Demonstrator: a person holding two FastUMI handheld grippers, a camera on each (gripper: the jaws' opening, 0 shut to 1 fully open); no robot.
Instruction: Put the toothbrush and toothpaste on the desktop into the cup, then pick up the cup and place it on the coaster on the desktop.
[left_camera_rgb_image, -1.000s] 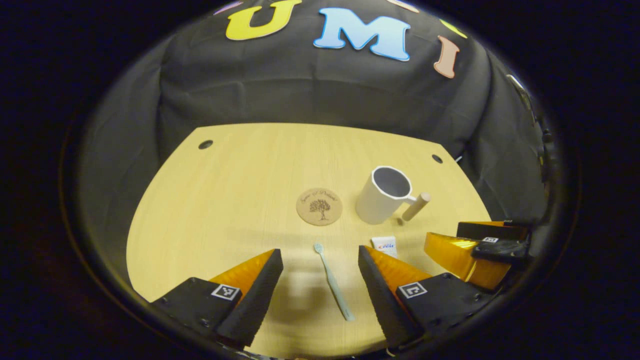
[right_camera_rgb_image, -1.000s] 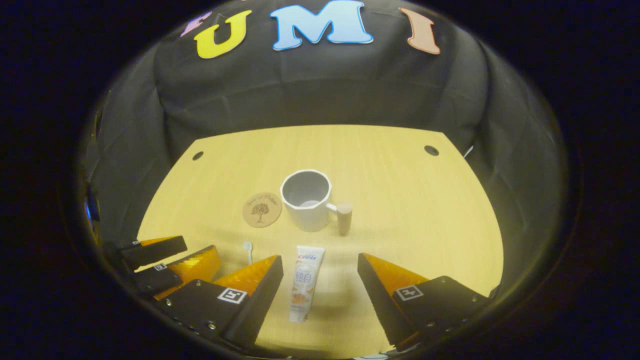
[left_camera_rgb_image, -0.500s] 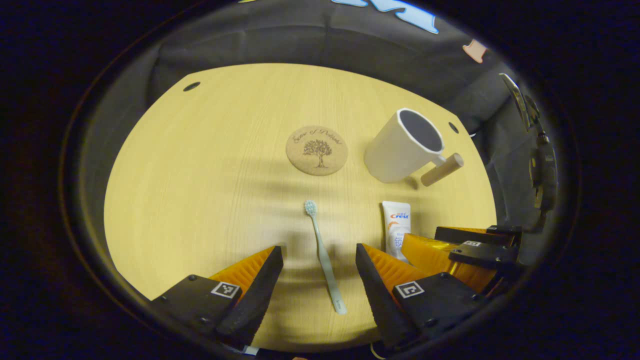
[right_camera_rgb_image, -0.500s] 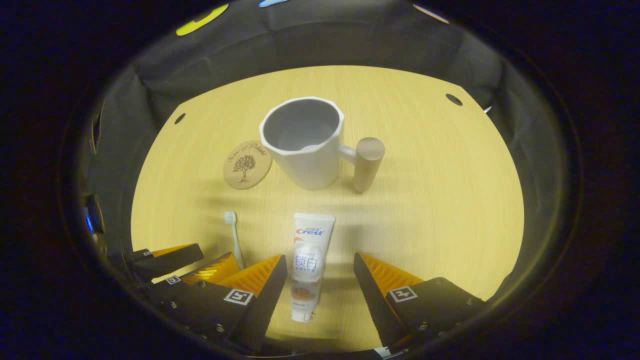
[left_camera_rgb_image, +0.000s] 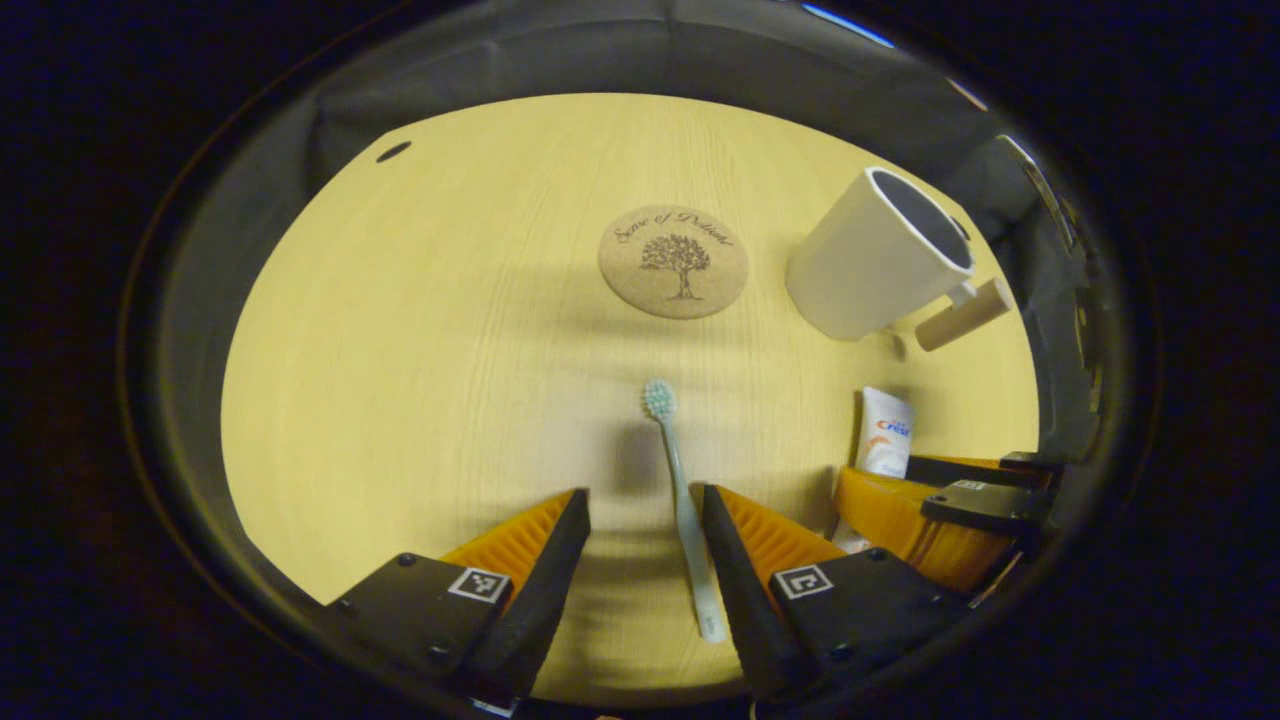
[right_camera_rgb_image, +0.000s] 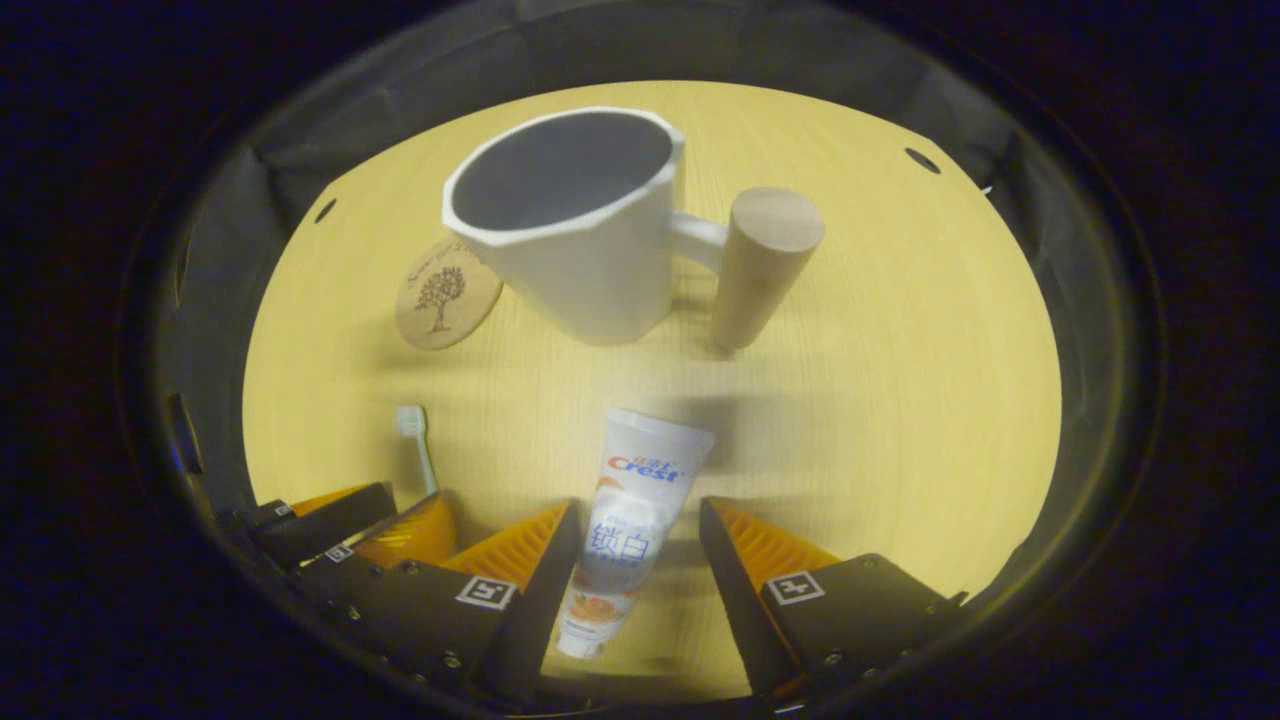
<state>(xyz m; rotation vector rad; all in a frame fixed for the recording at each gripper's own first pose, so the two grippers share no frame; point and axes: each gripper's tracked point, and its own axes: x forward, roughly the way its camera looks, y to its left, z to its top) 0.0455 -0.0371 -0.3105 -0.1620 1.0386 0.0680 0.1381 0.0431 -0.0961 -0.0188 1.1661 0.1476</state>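
Desktop (right_camera_rgb_image: 900, 380) — coaster (right_camera_rgb_image: 447, 292) beside cup (right_camera_rgb_image: 575, 235), touching.

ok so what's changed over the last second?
Both claws came down and forward and narrowed: the left claw now straddles the toothbrush, the right claw the toothpaste. Neither clearly grips yet. Cup, coaster, toothbrush and toothpaste haven't moved on the desktop.

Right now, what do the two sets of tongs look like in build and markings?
The left tongs and right tongs match: two wedge-shaped fingers with ribbed inner faces, each fixed to a black block that carries small screws and a square black-and-white marker tag.
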